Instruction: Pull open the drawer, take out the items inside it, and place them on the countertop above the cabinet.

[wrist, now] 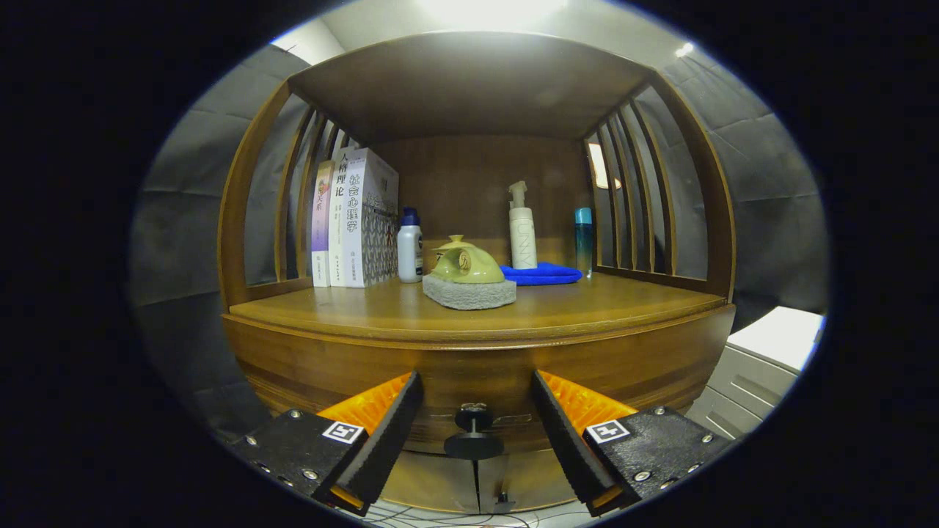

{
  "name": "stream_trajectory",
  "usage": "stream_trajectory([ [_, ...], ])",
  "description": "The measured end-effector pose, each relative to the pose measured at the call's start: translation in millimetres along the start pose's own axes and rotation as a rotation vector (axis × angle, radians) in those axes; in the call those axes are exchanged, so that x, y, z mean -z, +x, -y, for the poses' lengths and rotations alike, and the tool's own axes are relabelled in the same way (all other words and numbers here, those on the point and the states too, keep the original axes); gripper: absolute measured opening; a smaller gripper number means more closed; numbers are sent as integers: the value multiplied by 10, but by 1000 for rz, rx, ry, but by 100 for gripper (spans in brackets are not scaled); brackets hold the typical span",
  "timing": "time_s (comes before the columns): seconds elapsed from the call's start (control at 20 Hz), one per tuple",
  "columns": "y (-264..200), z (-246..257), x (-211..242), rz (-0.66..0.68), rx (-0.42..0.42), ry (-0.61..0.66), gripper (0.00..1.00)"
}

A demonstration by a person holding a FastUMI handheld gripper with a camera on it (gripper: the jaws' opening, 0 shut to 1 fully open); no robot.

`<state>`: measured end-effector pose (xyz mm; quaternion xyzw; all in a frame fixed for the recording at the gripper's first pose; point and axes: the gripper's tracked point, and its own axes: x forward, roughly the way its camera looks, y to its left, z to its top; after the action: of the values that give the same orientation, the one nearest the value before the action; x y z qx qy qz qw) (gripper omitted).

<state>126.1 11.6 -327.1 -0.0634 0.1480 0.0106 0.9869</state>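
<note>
1. Ahead of my tool is a brown wooden cabinet with a flat countertop (601, 297).
2. At the back left of the top, some books (354, 220) stand upright, side by side.
3. Just beside the books stands a small white bottle (409, 249) with a blue cap.
4. Near the front middle sits a gray sponge block (469, 293) with a yellow-green top.
5. Behind it lies a folded blue cloth (541, 274).
6. A tall white pump bottle (521, 231) stands at the back by the cloth.
7. A blue-green bottle (583, 238) stands further right, by the slats.
</note>
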Motion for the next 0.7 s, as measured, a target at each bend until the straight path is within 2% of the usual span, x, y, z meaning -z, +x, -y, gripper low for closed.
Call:
stream_trajectory([
  [0.1, -117, 71, -228, 32, -13, -41, 95],
  [0.25, -408, 410, -798, 102, 48, -131, 95],
  [0.5, -986, 693, -1874, 207, 68, -138, 95],
  [0.55, -1142, 687, -2039, 223, 51, -140, 94],
  [0.7, -1499, 682, -2252, 208, 31, -128, 94],
])
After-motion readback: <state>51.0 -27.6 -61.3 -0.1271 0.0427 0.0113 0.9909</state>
